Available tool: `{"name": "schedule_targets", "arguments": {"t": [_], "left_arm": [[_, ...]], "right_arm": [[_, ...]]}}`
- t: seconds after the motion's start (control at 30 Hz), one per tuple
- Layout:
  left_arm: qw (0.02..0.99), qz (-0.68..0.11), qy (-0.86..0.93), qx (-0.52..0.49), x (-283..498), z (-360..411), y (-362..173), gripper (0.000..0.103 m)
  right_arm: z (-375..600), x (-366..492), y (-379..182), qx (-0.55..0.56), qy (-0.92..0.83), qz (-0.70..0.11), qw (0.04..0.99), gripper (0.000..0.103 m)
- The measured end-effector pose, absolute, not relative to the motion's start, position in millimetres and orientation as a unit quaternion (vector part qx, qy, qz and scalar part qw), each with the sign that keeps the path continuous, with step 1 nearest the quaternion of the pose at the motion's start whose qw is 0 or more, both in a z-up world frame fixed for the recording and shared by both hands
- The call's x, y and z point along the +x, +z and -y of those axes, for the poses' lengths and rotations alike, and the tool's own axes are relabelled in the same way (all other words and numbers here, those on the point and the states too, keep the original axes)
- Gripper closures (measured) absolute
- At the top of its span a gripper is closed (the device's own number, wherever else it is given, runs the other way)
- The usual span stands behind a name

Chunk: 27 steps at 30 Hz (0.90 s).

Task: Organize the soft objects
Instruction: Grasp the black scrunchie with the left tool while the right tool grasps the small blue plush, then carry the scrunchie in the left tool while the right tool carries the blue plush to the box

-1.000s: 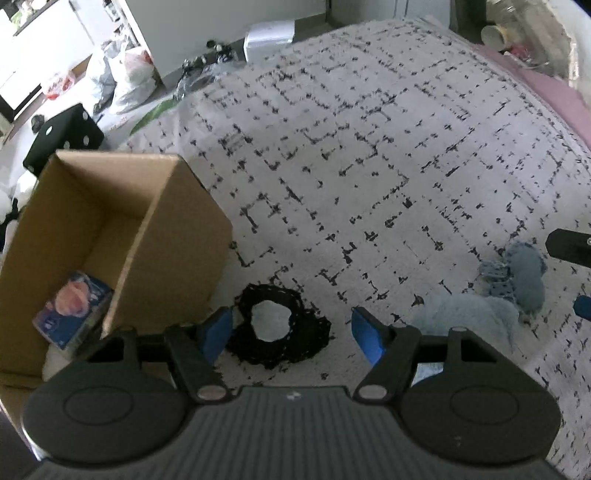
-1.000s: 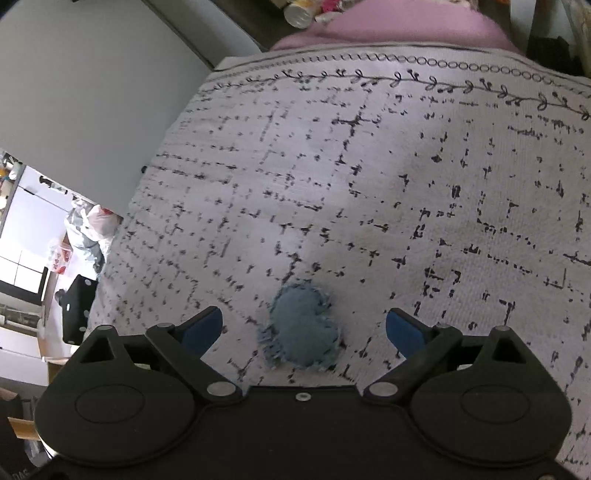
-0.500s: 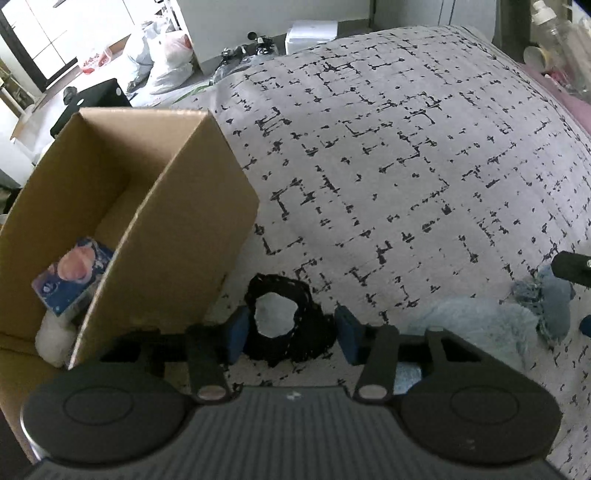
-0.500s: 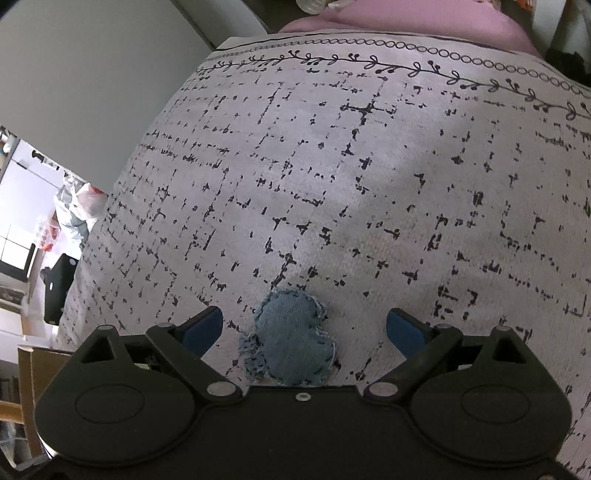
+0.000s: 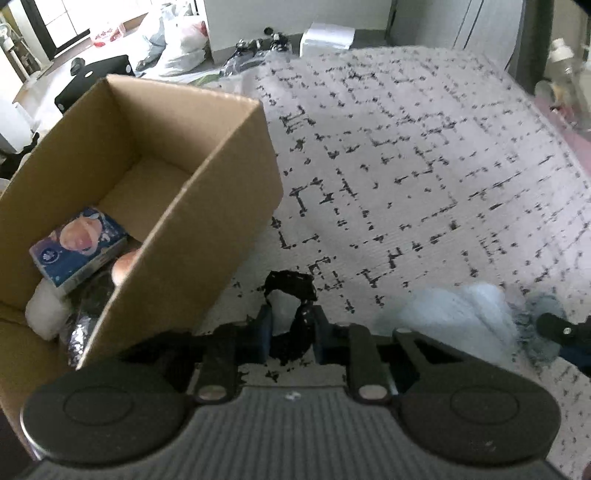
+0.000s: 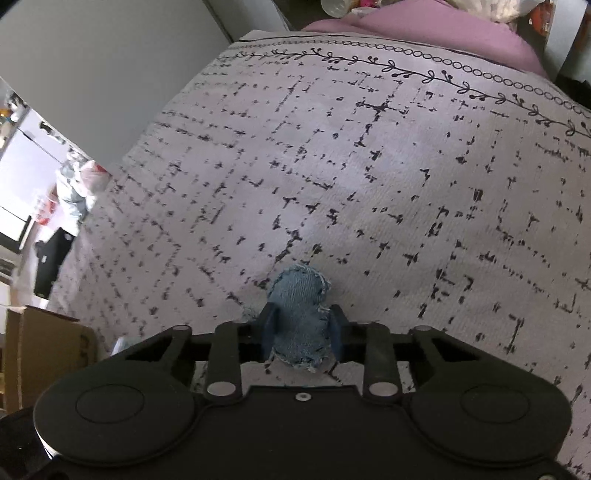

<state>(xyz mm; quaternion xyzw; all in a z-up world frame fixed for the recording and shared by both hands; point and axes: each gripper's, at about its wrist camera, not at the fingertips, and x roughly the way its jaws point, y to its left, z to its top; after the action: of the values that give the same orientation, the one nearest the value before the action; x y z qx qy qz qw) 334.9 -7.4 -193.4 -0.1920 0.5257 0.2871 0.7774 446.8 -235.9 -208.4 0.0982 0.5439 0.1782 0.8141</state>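
My left gripper (image 5: 291, 332) is shut on a black lace ring (image 5: 293, 291), held just right of the open cardboard box (image 5: 207, 192). The box holds a blue tissue pack (image 5: 79, 249), a white soft thing (image 5: 46, 314) and other items. A pale blue fluffy cloth (image 5: 458, 314) lies on the patterned bedspread (image 5: 406, 166) to the right. My right gripper (image 6: 300, 328) is shut on a blue denim heart pouch (image 6: 299, 314), just above the bedspread (image 6: 369, 166). Part of the right gripper (image 5: 565, 332) shows in the left wrist view.
The cardboard box corner (image 6: 40, 354) shows at the lower left of the right wrist view. A pink pillow (image 6: 424, 33) lies at the far end of the bed. Bags (image 5: 177, 40) and a black case (image 5: 96, 74) are on the floor beyond the box.
Both grippers closed: the left on the black lace ring, the right on the denim pouch. The left gripper moved up and toward the box.
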Motion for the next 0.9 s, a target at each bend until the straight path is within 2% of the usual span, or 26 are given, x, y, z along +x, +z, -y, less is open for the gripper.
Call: {"name": "schedule_targets", "arguments": {"t": [0.43, 0.9], "left_arm": [[0.809, -0.481, 0.251, -0.225, 320.1, 2.5, -139.5, 0.083], [0.825, -0.468, 0.201, -0.245, 306.1, -23.1, -98.3, 0.082]], "right_arm": [[250.2, 414.1, -183.8, 0.155, 0.204, -0.512, 0.82, 0.076], [242.1, 383.3, -143.4, 0.132, 0.184, -0.476, 0.85, 0.076]]}}
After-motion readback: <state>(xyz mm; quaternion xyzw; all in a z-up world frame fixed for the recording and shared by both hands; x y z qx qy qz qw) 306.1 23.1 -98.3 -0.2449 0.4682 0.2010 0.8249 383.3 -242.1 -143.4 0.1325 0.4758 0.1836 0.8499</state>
